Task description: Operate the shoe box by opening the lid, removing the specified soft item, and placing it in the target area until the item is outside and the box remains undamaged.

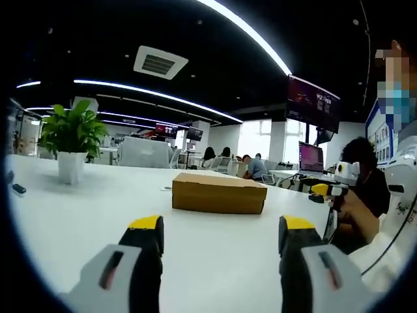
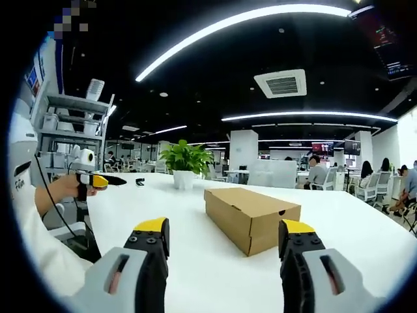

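Cardboard shoe box (image 2: 251, 216), lid shut, mid white table (image 2: 365, 235), all edges free.

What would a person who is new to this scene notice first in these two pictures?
The closed cardboard shoe box lies alone in the middle of the white table, ahead of both open grippers. Behind it, nearer the table's far edge, a green potted plant stands upright in a white pot. In the right gripper view, the left gripper with its yellow tips is held at the left side, above the table.

The shoe box (image 2: 251, 217) sits on the table (image 2: 176, 261), potted plant (image 2: 184, 164) behind it.
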The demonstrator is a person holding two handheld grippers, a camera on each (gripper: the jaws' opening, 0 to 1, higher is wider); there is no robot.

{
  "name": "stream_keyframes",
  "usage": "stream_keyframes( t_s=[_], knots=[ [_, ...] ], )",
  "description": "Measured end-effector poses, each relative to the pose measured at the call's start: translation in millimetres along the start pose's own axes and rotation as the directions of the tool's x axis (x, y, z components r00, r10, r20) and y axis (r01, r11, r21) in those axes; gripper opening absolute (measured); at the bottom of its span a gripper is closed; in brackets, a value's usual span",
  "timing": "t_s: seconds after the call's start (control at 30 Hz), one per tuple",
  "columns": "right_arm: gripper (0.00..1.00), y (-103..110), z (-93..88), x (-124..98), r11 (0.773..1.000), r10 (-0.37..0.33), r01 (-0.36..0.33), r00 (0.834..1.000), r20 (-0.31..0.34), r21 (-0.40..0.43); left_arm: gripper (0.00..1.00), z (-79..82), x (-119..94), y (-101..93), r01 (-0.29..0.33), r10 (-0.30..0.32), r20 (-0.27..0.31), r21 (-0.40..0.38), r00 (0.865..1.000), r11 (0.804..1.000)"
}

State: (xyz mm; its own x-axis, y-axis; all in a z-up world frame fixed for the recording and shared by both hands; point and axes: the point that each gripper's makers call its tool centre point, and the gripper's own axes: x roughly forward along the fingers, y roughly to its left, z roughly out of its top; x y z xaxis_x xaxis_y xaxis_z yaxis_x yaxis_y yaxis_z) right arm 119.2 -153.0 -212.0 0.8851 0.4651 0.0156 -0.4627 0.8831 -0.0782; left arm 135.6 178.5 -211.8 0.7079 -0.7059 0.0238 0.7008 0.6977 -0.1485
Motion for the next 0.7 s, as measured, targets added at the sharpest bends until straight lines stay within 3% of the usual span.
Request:
stream_keyframes(
  t_s=[0.1, 0.13, 0.2, 0.33, 0.47, 0.7],
  knots=[
    [0.7, 1, 1.5, 1, 1.0, 0.0, 0.0, 1.0, 0.007, 0.006, 0.73, -2.3, 1, 3.1, -0.022, 0.022, -0.017, 0.01, 1.0, 1.0],
    [0.69, 7, 10.6, 5, 1.0, 0.023, -0.024, 0.998, 0.058, 0.013, 0.71, -2.3, 2, 7.1, -0.027, 0.027, -0.029, 0.012, 0.999, 1.0],
    [0.69, 15, 14.1, 6, 0.998, 0.048, -0.05, 0.996, 0.08, 0.024, 0.71, 6.3, 7, 13.8, -0.046, 0.046, -0.007, -0.005, 0.999, 0.999],
    [0.68, 16, 9.2, 9, 0.999, 0.047, -0.048, 0.997, 0.056, 0.011, 0.65, 6.4, 10, 15.9, -0.048, 0.048, -0.016, 0.012, 0.999, 0.999],
    [0.6, 16, -0.7, 11, 0.999, 0.037, -0.037, 0.999, 0.015, -0.011, 0.65, 6.3, 16, 14.9, -0.05, 0.051, -0.025, 0.029, 0.998, 0.998],
    [0.65, 7, -1.4, 15, 0.998, 0.022, -0.023, 1.0, 0.013, 0.055, 0.62, 9.1, 14, 21.4, -0.07, 0.072, -0.029, 0.069, 0.997, 0.995]
  ],
)
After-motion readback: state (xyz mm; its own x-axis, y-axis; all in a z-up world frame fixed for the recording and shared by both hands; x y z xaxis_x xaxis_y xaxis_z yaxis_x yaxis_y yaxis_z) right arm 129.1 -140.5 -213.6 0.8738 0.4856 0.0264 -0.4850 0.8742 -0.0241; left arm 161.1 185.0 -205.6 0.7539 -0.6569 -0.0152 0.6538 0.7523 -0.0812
